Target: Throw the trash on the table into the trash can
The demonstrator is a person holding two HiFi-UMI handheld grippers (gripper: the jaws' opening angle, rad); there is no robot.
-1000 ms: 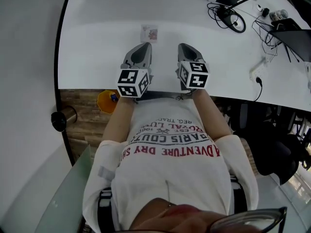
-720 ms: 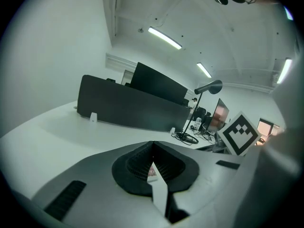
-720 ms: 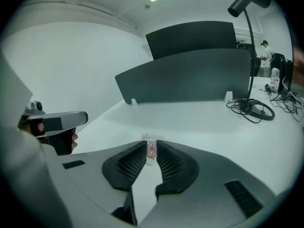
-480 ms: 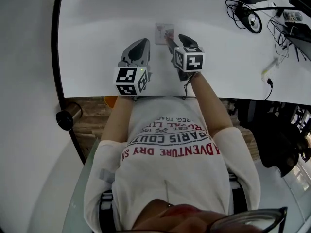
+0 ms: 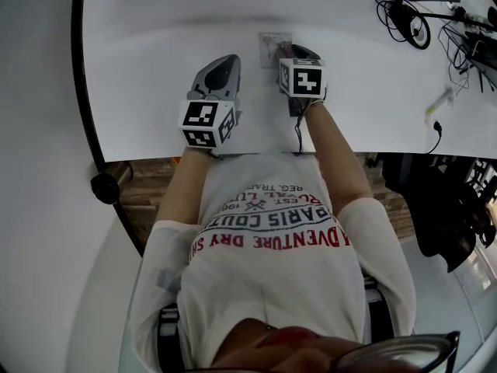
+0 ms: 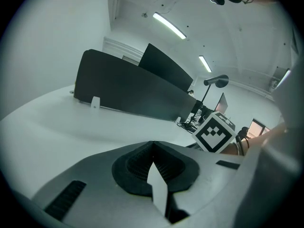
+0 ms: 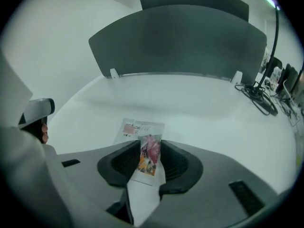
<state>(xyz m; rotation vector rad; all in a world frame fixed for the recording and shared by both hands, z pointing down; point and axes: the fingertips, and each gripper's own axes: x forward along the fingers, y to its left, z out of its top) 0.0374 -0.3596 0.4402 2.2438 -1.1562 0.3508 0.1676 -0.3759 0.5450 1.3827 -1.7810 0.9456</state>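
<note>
Operator: Both grippers have advanced over the table (image 5: 155,68) since the earlier frames. The right gripper (image 7: 151,148) has also tipped down onto the wrapper (image 7: 142,128). Confirm jaw status.

Checker: The right jaws have just been closing but stand apart. The wrapper lies between them, and the pads do not appear to press it yet. The left gripper (image 5: 224,67) has its jaws together on nothing.

Operator: Position of the wrapper?

Checker: It lies flat on the table, directly under the right fingertips. The left gripper sits beside the wrapper, on its left and slightly nearer the person. The right gripper is the nearer one.

Operator: Orientation?

Checker: The wrapper's long axis runs roughly along the line the right jaws point, leaning slightly left at the far end. The jaws therefore close across its short width. The far end reaches past the fingertips, and its left corner spreads beyond the left jaw.

Operator: Requirement for the next move?

Checker: Probably to finish closing on the near half. A flat foil may slide rather than pinch. No trash can is in view.
</note>
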